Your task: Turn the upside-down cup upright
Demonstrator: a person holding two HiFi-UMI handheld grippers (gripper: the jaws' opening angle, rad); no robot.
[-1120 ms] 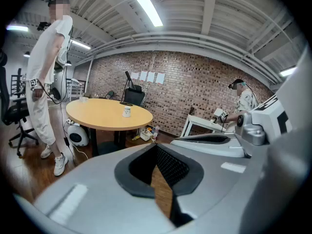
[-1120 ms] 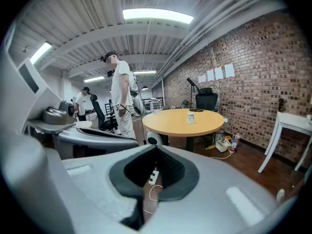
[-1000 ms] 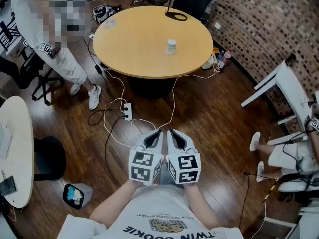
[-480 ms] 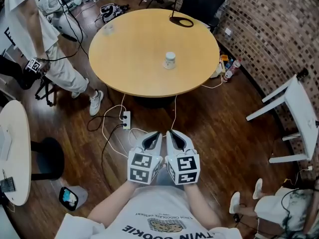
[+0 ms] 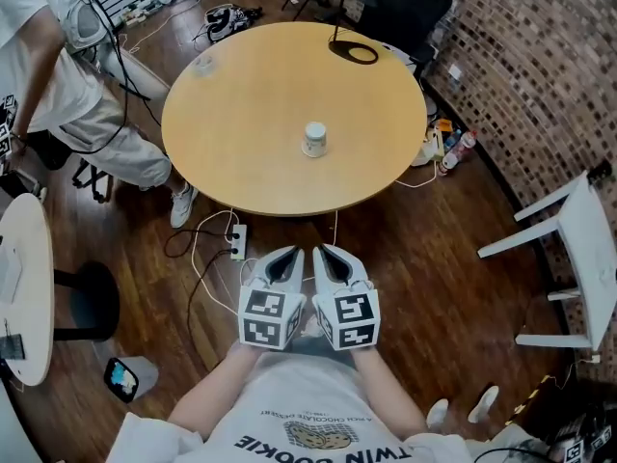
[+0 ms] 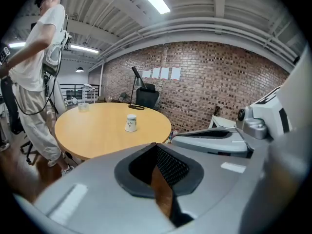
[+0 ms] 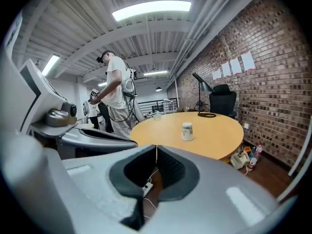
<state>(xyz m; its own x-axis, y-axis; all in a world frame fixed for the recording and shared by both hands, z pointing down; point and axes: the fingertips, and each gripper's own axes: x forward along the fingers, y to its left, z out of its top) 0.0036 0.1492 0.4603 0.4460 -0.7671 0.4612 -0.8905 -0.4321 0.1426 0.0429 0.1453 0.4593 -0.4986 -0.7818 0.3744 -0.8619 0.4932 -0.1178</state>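
Note:
A white paper cup (image 5: 314, 139) with a printed band stands near the middle of the round wooden table (image 5: 241, 152), its wider end down. It also shows far off in the left gripper view as the cup (image 6: 130, 123) and in the right gripper view as the cup (image 7: 187, 131). My left gripper (image 5: 286, 258) and right gripper (image 5: 327, 257) are held side by side over the floor, short of the table's near edge and well away from the cup. Both are shut with nothing between their jaws. The left gripper (image 6: 156, 145) and the right gripper (image 7: 156, 147) point toward the table.
A person (image 5: 58, 75) stands at the table's left. A clear glass (image 5: 202, 63) and a black lamp base (image 5: 355, 52) sit at the table's far side. Cables and a power strip (image 5: 235, 243) lie on the floor ahead. A white chair (image 5: 569, 249) stands right, a white table (image 5: 24, 287) left.
Both grippers have moved forward together, still shut. The table and cup now lie nearer and lower in the head view. The seated person at the right has left the view.

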